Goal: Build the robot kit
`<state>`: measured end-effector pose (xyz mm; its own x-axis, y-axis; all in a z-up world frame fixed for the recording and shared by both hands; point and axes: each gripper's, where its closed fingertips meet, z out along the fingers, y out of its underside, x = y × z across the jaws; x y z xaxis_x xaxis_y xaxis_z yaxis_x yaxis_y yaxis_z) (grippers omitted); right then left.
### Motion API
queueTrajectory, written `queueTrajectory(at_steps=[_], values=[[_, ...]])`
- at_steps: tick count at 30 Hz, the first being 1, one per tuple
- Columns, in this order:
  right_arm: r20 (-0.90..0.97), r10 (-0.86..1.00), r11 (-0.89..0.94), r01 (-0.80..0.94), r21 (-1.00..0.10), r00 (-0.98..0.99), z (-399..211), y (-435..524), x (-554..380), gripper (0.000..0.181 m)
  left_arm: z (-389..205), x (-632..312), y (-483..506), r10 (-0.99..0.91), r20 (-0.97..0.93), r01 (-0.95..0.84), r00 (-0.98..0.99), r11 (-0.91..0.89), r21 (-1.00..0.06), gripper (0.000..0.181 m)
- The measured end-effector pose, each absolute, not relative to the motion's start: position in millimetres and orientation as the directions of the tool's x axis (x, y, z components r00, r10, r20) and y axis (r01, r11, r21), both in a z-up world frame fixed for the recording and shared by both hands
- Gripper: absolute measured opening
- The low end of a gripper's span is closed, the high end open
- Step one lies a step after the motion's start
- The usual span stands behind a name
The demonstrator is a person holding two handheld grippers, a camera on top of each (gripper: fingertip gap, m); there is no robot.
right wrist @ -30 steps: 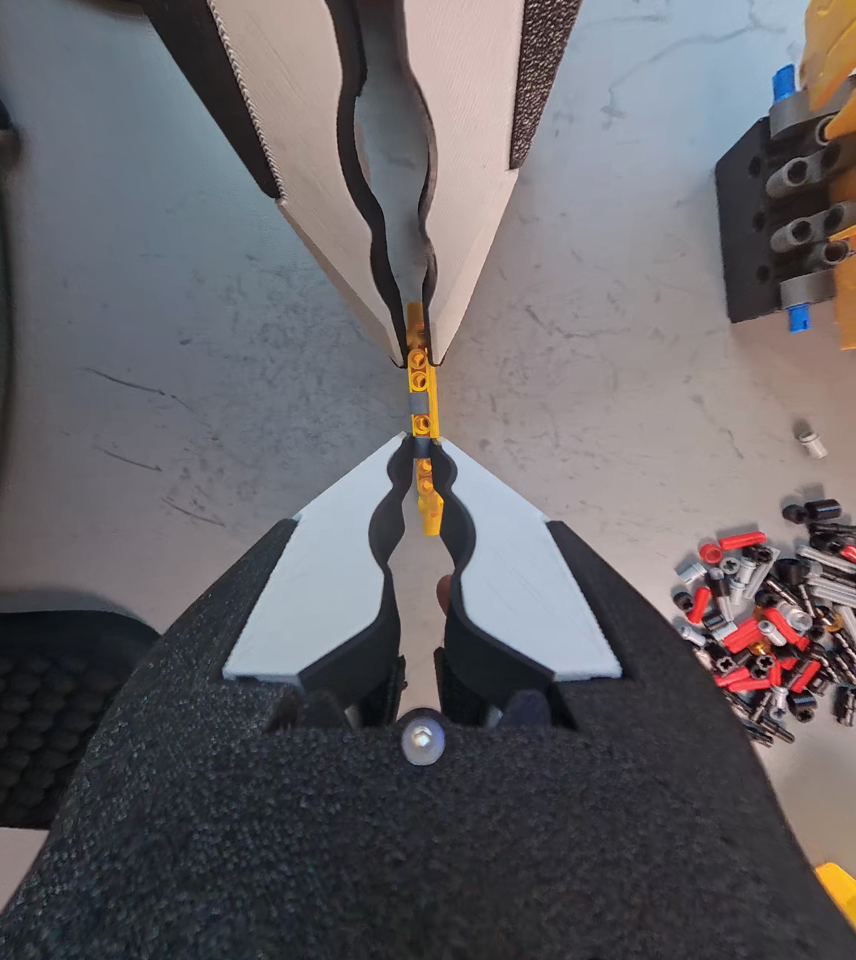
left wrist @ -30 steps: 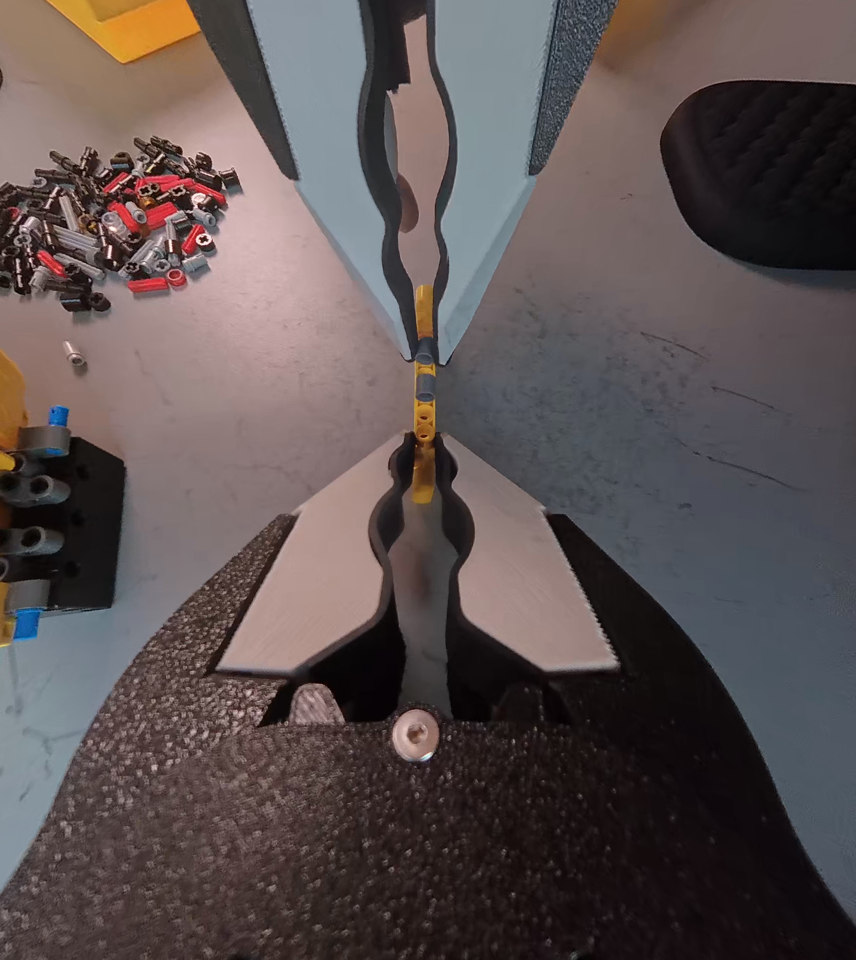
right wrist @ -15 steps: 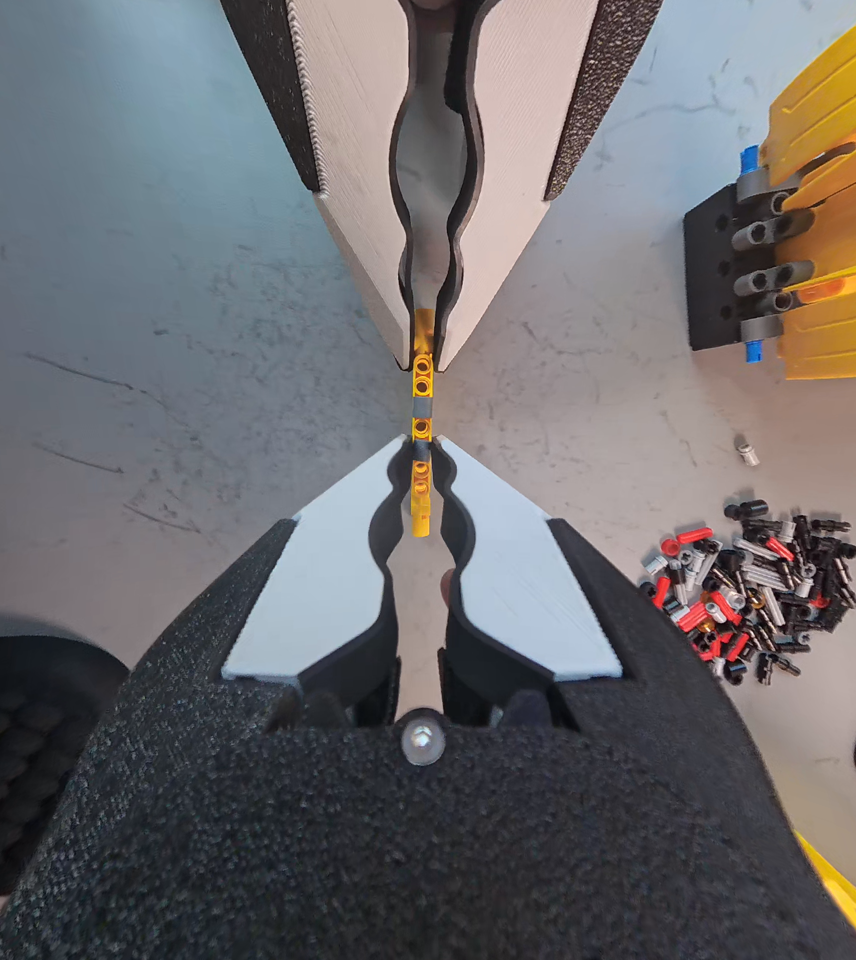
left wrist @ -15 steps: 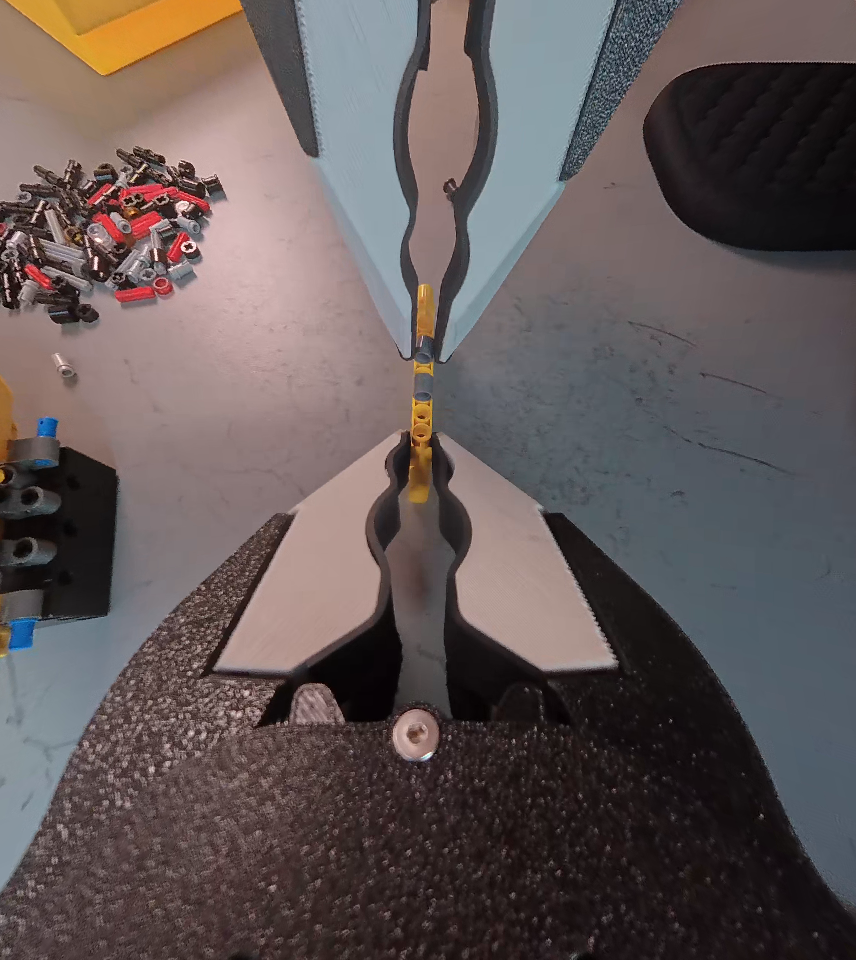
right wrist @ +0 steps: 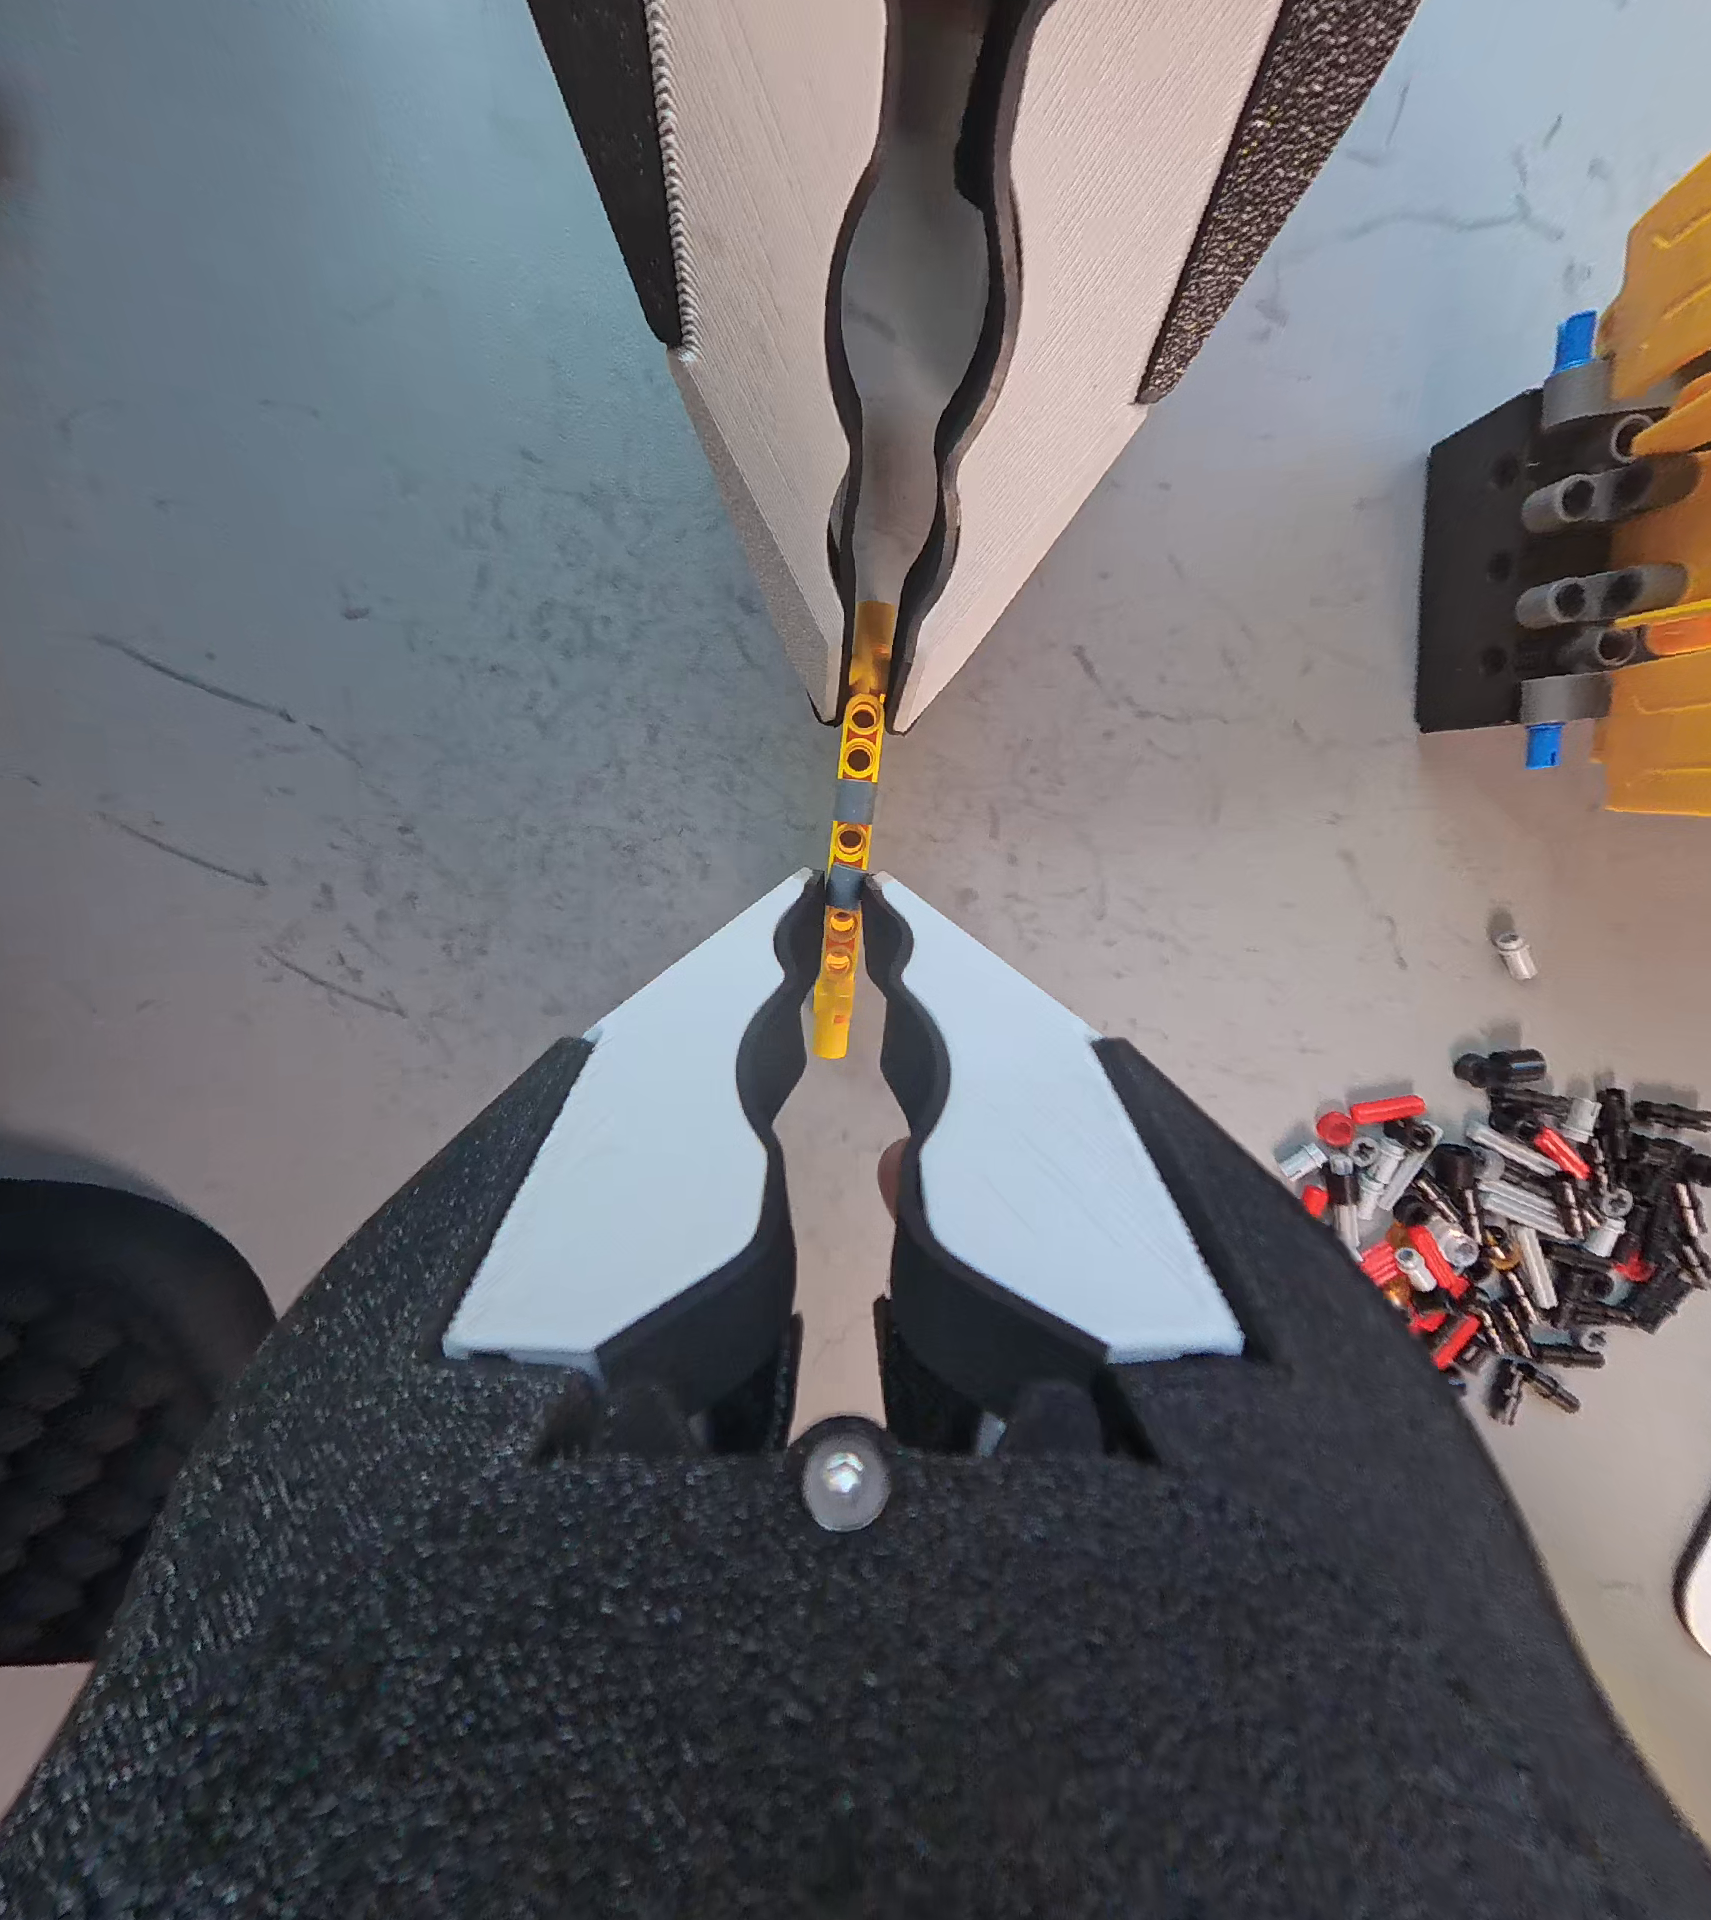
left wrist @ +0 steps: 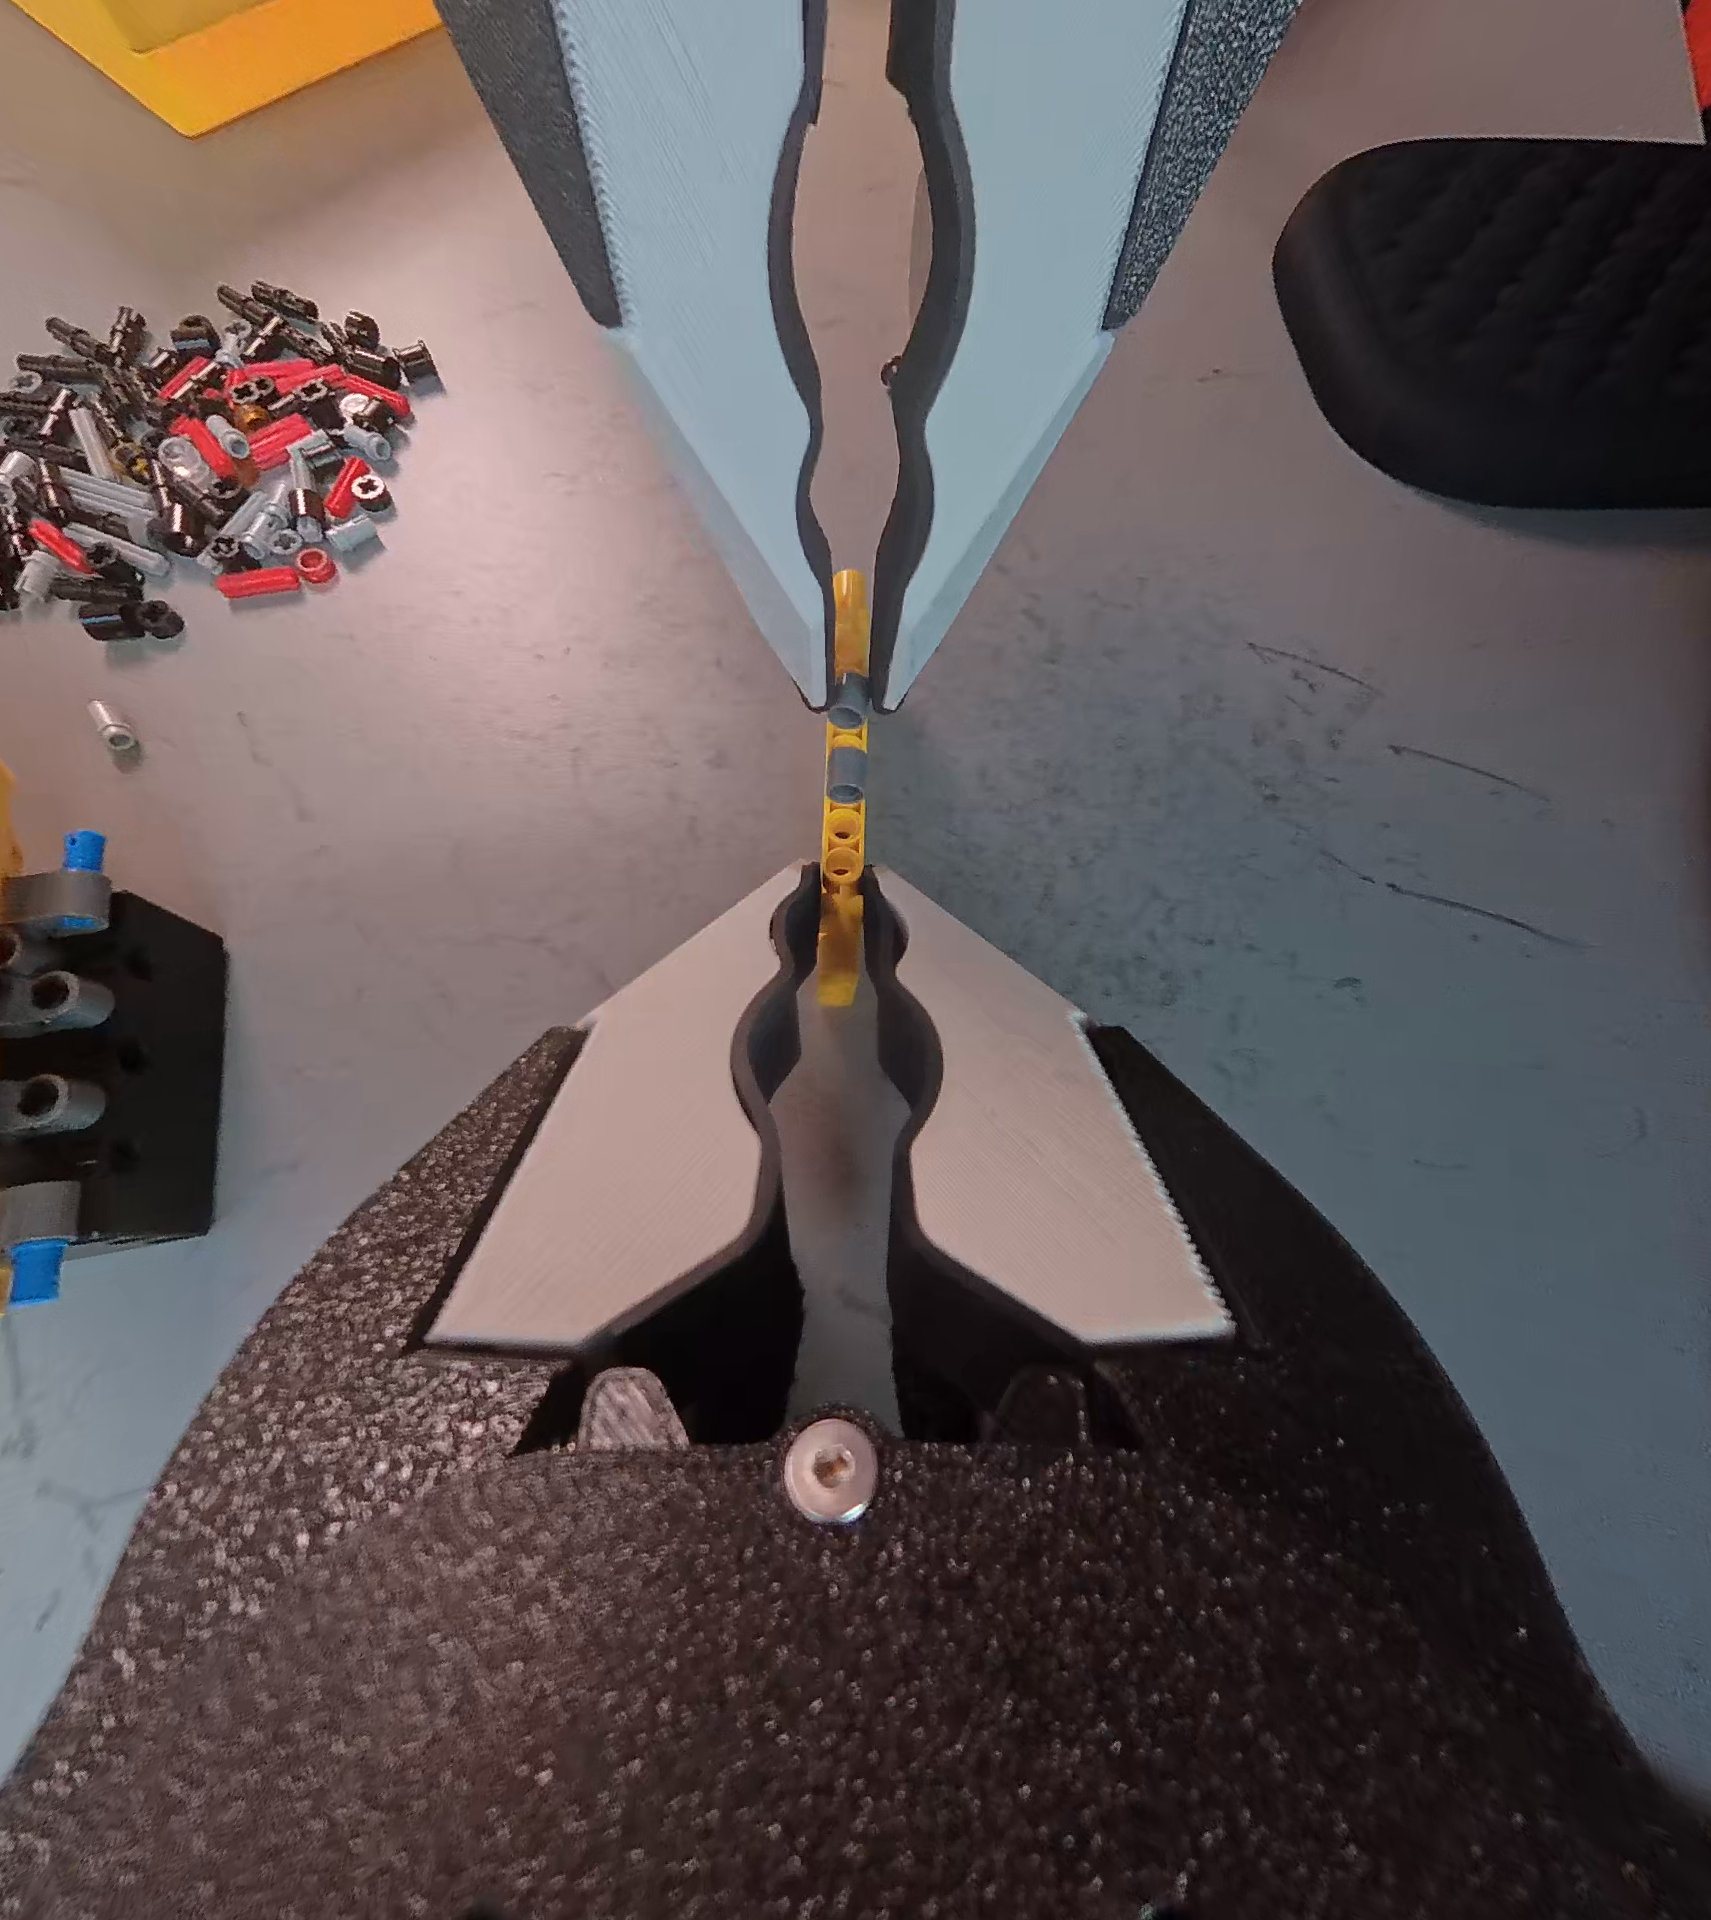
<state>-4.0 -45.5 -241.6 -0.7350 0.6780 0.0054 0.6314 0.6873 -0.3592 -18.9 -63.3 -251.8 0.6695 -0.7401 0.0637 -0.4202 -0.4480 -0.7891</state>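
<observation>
A thin yellow beam with holes (left wrist: 845, 821) carries two grey pins and hangs above the grey table between both grippers. My left gripper (left wrist: 843, 878) is shut on its near end. My right gripper (left wrist: 851, 701) faces it from the top of the left wrist view, shut on the far end at a grey pin. In the right wrist view the same yellow beam (right wrist: 853, 800) runs from my right gripper (right wrist: 843, 881) to my left gripper (right wrist: 861, 717) opposite. Both hold it tip to tip.
A pile of small black, red and grey pins (left wrist: 155, 457) lies left, with one loose grey pin (left wrist: 113, 724). A yellow and black model (left wrist: 20, 1101) sits at the left edge, a yellow bin (left wrist: 238, 52) beyond, a black cushion (left wrist: 1557, 312) at right. They show mirrored in the right wrist view (right wrist: 1516, 1226).
Both grippers have kept their hold on the beam. The pair has shifted over the table, so the pin pile and the yellow model have slid in both views.
</observation>
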Motion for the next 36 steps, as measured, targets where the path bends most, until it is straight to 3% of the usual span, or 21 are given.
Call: queueTrajectory(at_steps=[13, 20, 23, 31, 36], values=[[0.044, 0.534, 0.815, 0.500, -0.294, -0.845, -241, -47, -2, 0.005, -252, -18, -64, -0.745, 0.073, -0.419, 0.664, -0.450, -0.789, 0.007], [0.021, 0.640, 0.735, 0.604, -0.308, -0.768, -238, -42, -2, 0.007, -252, -19, -64, -0.743, 0.070, -0.419, 0.666, -0.450, -0.788, 0.007], [0.041, 0.710, 0.663, 0.647, -0.377, -0.704, -213, -27, -1, 0.022, -252, -19, -65, -0.745, 0.067, -0.422, 0.664, -0.448, -0.788, 0.007], [0.086, 0.876, 0.422, 0.667, -0.614, -0.475, -201, -10, 23, 0.023, -252, -19, -64, -0.743, 0.063, -0.423, 0.666, -0.446, -0.789, 0.007], [0.041, 0.936, 0.248, 0.575, -0.779, -0.349, -214, -16, 18, 0.023, -257, -21, -64, -0.740, 0.020, -0.460, 0.672, -0.439, -0.772, 0.015]])
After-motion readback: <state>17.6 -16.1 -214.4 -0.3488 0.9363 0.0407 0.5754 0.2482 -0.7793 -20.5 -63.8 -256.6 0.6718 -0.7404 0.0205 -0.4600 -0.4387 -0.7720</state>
